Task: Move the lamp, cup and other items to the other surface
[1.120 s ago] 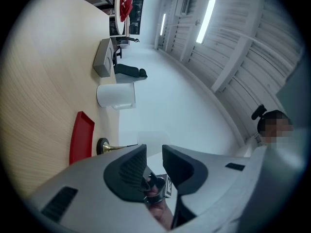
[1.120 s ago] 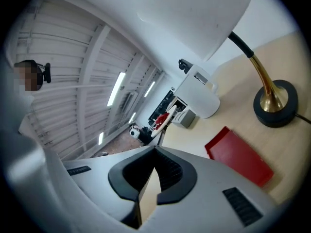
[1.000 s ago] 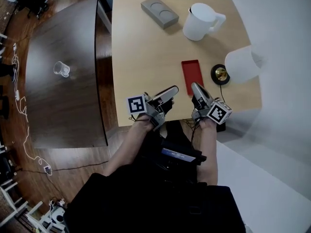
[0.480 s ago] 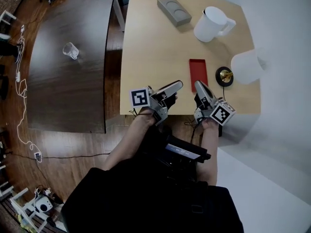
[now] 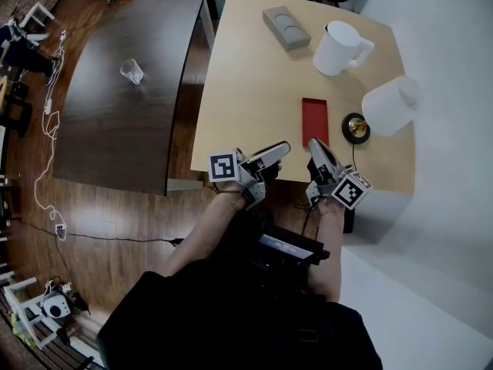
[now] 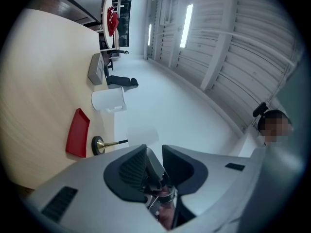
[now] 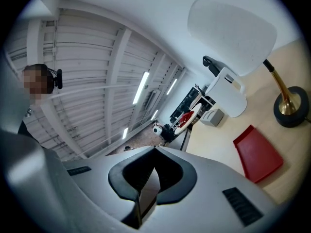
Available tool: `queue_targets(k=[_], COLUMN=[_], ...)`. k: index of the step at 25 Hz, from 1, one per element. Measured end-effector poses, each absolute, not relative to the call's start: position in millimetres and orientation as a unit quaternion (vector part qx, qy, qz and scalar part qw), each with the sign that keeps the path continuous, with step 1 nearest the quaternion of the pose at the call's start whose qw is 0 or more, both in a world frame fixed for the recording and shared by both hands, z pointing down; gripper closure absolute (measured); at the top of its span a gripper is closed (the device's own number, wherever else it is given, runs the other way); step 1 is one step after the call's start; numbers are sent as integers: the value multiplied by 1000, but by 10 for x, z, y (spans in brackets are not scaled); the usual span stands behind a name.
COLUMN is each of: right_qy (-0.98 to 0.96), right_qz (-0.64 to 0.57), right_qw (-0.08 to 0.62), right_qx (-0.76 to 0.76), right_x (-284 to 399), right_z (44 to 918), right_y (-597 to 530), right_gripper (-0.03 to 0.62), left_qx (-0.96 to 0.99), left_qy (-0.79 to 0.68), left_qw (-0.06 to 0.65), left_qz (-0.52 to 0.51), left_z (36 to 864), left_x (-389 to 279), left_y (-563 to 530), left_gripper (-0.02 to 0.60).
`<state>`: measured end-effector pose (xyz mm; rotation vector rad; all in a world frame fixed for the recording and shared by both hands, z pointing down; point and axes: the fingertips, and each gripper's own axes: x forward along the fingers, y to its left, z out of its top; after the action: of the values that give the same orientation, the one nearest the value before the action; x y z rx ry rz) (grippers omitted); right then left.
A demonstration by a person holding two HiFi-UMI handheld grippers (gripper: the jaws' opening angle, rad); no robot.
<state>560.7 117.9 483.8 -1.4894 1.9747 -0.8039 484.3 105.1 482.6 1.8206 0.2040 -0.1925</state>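
Two pairs of jaws are asked about: how are they set?

The right gripper (image 7: 155, 149) is closed, pad against pad, with nothing gripped. The left gripper (image 6: 153, 149) is held slightly parted and empty. Both are held at the near edge of the light table (image 5: 246, 91).

And where are the items found?

The red tray (image 5: 314, 122) is seen just ahead of the right gripper, with the lamp (image 5: 389, 106) beside it. The white jug (image 5: 339, 48) and grey block (image 5: 286, 27) are set farther back. The glass cup (image 5: 132, 71) is stood on the dark table (image 5: 115, 145).
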Motion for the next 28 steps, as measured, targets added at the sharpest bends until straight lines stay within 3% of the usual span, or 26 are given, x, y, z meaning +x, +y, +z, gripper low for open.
queue_targets(k=[16, 28], right_qy=[806, 845], right_qz=[-326, -347], right_qw=[256, 237], right_qx=[-423, -331], right_x=[4532, 3612], right_z=[4858, 4883], right_y=[1735, 1478], right_gripper=[574, 574], left_qx=[810, 810], left_qy=[-46, -128], left_qw=[564, 538], left_qz=[-154, -195], left_z=[4785, 4766], left_x=[3696, 2852], left_y=[1817, 1758], left_gripper=[466, 466])
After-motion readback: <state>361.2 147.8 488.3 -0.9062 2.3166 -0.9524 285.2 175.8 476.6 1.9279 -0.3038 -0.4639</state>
